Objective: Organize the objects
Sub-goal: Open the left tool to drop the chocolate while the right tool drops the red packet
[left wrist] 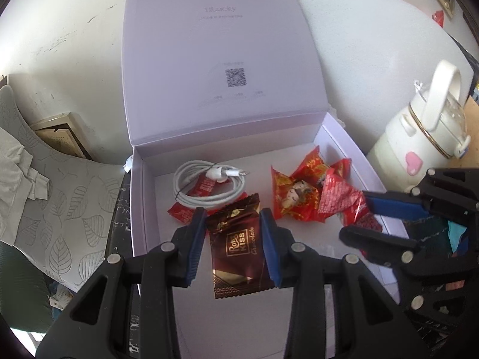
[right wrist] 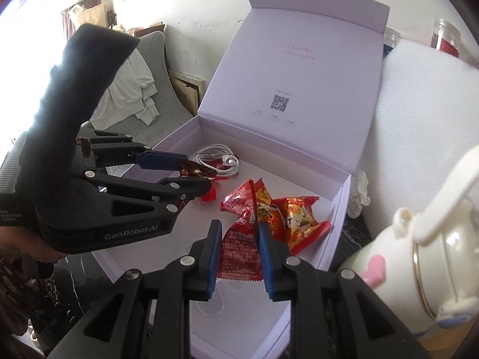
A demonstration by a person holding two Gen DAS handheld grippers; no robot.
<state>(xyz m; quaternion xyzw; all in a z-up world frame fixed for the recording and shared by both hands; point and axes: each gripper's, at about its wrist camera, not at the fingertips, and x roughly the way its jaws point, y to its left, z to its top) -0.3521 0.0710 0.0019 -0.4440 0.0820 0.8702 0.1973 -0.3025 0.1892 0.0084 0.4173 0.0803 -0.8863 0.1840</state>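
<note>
Two tongs work over one open lilac box (left wrist: pixel 137 197) at once, each with a sweet between its pads. The left tongs (left wrist: pixel 235 240) are clamped on a brown chocolate (left wrist: pixel 236 242), gripping the wrapper by its two long edges, low in the middle of the left wrist view; the packet hangs over the box floor near the front wall, apparently on its way in. The right tongs (right wrist: pixel 238 251) pinch a red packet (right wrist: pixel 241 251) the same way, low centre in the right wrist view, and that packet touches the heap of red sweets (right wrist: pixel 281 212) lying toward the right side of the box. From the left view the right tongs (left wrist: pixel 363 214) show at the right edge, reaching in sideways.

Sorting by kind seems to be the idea. A coiled white cable (left wrist: pixel 209 185) sits at the back left of the box with a couple of small red sachets (left wrist: pixel 181 211) tucked under and beside it, while the red sweets keep to the right. The lid (left wrist: pixel 215 53) stands upright behind, propped open so both hands have room.

Edge grips suit these crinkly wrappers: flat pads on thin foil hold without crushing what is inside, though I would guess a loose pinch could let one slip.

Outside the box, a cream bottle (left wrist: pixel 425 137) with a pink heart stands at the right, close to the box wall, on a dark desk (right wrist: pixel 354 230).
</note>
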